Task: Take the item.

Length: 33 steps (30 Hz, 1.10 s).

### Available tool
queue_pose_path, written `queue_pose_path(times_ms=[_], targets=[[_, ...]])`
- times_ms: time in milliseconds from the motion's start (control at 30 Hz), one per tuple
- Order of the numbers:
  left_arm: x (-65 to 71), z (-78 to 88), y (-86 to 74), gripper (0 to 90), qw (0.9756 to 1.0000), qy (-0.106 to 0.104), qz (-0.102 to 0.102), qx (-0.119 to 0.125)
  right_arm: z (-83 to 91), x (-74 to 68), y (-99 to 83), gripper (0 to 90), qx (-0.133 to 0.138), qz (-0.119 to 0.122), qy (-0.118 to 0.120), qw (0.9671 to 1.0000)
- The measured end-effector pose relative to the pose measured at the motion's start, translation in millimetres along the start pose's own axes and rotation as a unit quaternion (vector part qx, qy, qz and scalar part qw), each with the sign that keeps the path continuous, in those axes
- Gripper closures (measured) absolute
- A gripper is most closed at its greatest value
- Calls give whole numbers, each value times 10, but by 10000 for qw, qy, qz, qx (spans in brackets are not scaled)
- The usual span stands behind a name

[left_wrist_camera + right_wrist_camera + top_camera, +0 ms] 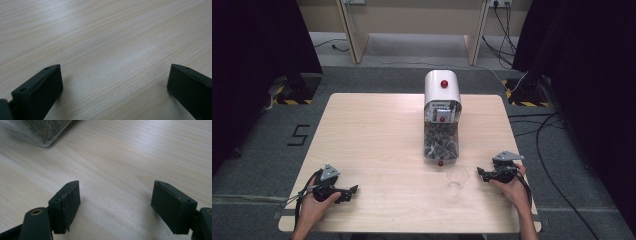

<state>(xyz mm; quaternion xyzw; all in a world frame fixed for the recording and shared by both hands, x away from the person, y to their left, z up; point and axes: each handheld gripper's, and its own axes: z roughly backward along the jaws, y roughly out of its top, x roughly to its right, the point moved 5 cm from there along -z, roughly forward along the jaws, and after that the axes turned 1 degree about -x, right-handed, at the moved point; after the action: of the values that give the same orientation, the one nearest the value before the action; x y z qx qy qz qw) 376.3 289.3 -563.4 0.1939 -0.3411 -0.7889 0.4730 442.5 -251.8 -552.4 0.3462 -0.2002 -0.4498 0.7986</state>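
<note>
A pale wooden counter [377, 145] sits on a grey floor, seen from above. Toward its far middle stands a dispenser [442, 117]: a white rounded housing with a red knob on top, and below it a clear bin of dark loose pieces that slopes down toward the person, with a small red tap at its lower end. Just in front of that tap, slightly to its right, stands an empty clear plastic cup [457, 180], upright on the counter.

A person's forearms come in from the near edge. The left hand rests near the left front corner holding the left gripper [353, 190], which lies low and level, pointing right across the counter, well apart from the cup. Its jaws stand wide apart over bare wood with nothing between them.

The right hand rests near the right front side holding the right gripper [480, 172], low and level, pointing left toward the cup, near it but not touching. Its jaws are spread as wide as they go and hold nothing; in the right gripper view the corner of the clear bin [37, 132] lies ahead and to one side.

This looks like the start: both hands are parked and the cup is untouched. The likely next move is for the right gripper to slide in around the cup, close gently so the thin plastic does not buckle, and bring it under the tap.
</note>
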Motion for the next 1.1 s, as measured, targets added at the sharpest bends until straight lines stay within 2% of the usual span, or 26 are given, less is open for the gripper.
queue_pose_path(times_ms=[833, 1000, 1100], targets=[[0, 0, 0, 0, 10000, 0, 1, 1, 4, 3, -2, 240, -10, 4, 39, 10000], [0, 0, 0, 0, 10000, 0, 1, 1, 21, 29, -4, 269, 54, -94, 108, 9999], [0, 0, 0, 0, 10000, 2, 0, 2, 41, 46, 7, 272, 91, -117, 67, 9999]])
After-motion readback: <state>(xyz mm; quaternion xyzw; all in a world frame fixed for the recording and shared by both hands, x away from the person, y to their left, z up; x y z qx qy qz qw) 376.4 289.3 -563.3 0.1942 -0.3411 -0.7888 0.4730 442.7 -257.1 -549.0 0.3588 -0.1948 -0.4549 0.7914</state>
